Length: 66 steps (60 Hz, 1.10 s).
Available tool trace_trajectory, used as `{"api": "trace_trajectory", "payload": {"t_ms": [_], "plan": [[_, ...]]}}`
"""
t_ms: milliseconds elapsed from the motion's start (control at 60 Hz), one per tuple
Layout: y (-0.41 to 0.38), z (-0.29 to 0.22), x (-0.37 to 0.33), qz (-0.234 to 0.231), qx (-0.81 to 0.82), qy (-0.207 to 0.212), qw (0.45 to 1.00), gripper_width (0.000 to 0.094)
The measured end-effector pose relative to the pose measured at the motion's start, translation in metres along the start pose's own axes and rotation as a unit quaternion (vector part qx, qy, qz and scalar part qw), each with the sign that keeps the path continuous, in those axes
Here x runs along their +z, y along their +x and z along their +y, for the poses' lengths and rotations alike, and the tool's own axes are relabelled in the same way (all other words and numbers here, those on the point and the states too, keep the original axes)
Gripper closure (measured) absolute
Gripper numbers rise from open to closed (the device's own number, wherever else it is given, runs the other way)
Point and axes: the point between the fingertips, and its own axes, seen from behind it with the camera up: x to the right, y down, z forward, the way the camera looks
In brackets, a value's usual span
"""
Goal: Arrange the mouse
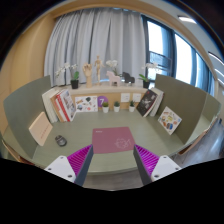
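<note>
The gripper [113, 160] occupies the bottom of the frame with its two fingers spread wide apart — the claw is open and grips nothing. Each finger carries a magenta pad [80, 159] on its inner face; the second pad [148, 158] sits lower right of centre.

Between the fingertips and just ahead of them, at frame centre, a pink mouse mat [113, 139] lies flat on the green desk [60, 150]. The mouse [62, 142] — a small dark rounded object — rests on the desk at centre left, beside the mat and apart from it, ahead of the left finger.

Toward the upper centre, a low shelf [100, 90] runs across the back of the desk, bearing small ornaments. Books [60, 104] stand upright at its left end. A picture card [169, 120] leans on the right side of the frame. Pale curtains [95, 40] hang across the upper centre, and a window [165, 45] shows at upper right.
</note>
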Motion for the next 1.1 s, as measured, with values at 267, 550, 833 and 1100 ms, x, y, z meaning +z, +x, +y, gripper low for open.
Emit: {"api": "trace_trajectory", "payload": {"t_ms": [267, 550, 833, 1100], "plan": [[-0.182, 0.130, 0.079, -0.104, -0.042, -0.116, 0.987, 0.0107], [-0.299, 0.157, 0.179, -0.133, -0.068, -0.169, 0.974, 0.0108], [-0.325, 0.126, 0.266, -0.108, -0.075, -0.179, 0.975, 0.0110], [-0.318, 0.094, 0.323, -0.079, -0.069, -0.180, 0.978, 0.0121]]}}
